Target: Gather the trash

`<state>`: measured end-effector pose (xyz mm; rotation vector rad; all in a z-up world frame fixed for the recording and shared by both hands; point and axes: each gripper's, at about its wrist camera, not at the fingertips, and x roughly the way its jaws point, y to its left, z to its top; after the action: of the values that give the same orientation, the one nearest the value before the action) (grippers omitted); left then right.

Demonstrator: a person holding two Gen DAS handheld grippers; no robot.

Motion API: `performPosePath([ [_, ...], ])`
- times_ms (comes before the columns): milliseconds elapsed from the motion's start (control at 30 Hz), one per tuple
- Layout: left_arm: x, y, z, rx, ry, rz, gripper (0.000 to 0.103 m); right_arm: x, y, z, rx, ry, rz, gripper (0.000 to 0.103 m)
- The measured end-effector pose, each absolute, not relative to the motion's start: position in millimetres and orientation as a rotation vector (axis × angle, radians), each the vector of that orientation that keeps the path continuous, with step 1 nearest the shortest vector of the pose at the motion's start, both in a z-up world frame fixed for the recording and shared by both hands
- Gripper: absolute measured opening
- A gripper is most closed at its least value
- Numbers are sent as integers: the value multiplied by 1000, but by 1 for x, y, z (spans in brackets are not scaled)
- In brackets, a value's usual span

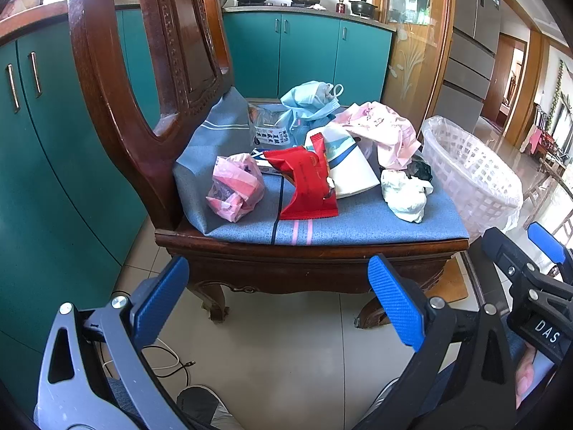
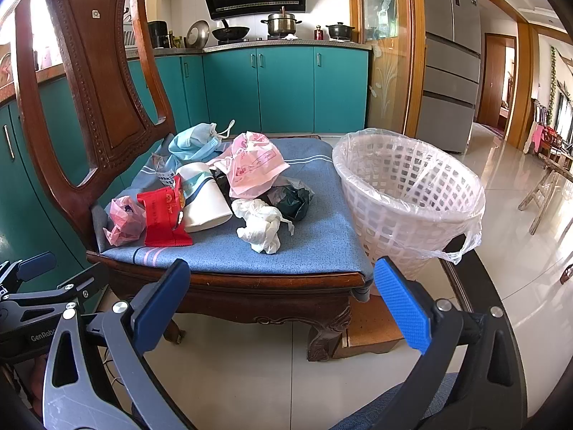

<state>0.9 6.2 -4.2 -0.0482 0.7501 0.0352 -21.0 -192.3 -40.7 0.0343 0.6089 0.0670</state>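
Bin, right of centre in the right wrist view: white plastic lattice, round, lined with a clear bag folded over the rim; nothing seen inside. It stands on the floor just beside the chair.

Trash lies heaped on the chair's blue cushion: red wrapper, crumpled pink bag, white cup on its side, white wad, dark bag, blue mask.

The left wrist view alone shows a shoe at bottom centre and a cable on the tiles.

Left gripper: jaws wide, holding nothing. Right gripper: the same. Both low in frame, short of the chair's front edge.
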Motion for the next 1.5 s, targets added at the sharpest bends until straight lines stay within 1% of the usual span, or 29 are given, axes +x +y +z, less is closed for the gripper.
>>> performPosePath([
  [733,-1,5,-5,-51,754,30,100,-21,-193,-41,35,610,68,100],
  [967,-10,10,-1,-72,699,22,100,-22,-192,-39,33,608,72,100],
  [1133,-9,13,-5,-68,716,0,100,-23,-191,-39,20,608,96,100],
  [1333,8,31,-19,-92,776,22,100,-6,-193,-51,27,663,151,100],
  [1400,16,41,-14,-108,763,46,100,5,-197,-54,48,688,178,100],
  [1500,36,40,-5,-17,754,95,100,28,-198,-57,83,722,191,100],
])
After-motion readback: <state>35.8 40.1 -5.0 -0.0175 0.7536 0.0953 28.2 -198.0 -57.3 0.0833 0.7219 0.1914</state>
